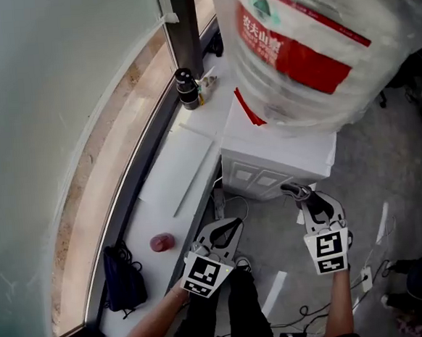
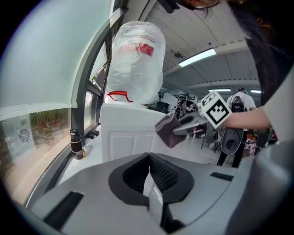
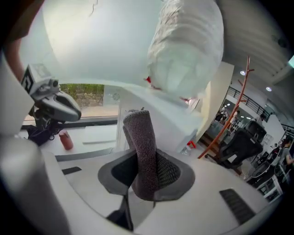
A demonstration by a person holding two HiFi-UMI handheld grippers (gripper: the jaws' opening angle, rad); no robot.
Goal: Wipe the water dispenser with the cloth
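Note:
The white water dispenser (image 1: 276,159) stands against the window ledge, with a plastic-wrapped water bottle (image 1: 310,40) with a red label on top. My right gripper (image 1: 302,195) is shut on a folded grey cloth (image 1: 294,189), which hovers just short of the dispenser's front lower corner. In the right gripper view the cloth (image 3: 140,147) sticks up from between the jaws, with the dispenser (image 3: 161,114) behind it. My left gripper (image 1: 227,230) is shut and holds nothing, a little back from the dispenser's front panel (image 2: 126,137). From there I see the cloth (image 2: 166,131) to the right.
A black flask (image 1: 186,86) stands on the white ledge (image 1: 171,174) beside the dispenser. A small red bottle (image 1: 162,242) and a dark bag (image 1: 123,281) lie nearer on the ledge. Window glass runs along the left. Cables (image 1: 310,313) trail on the grey floor.

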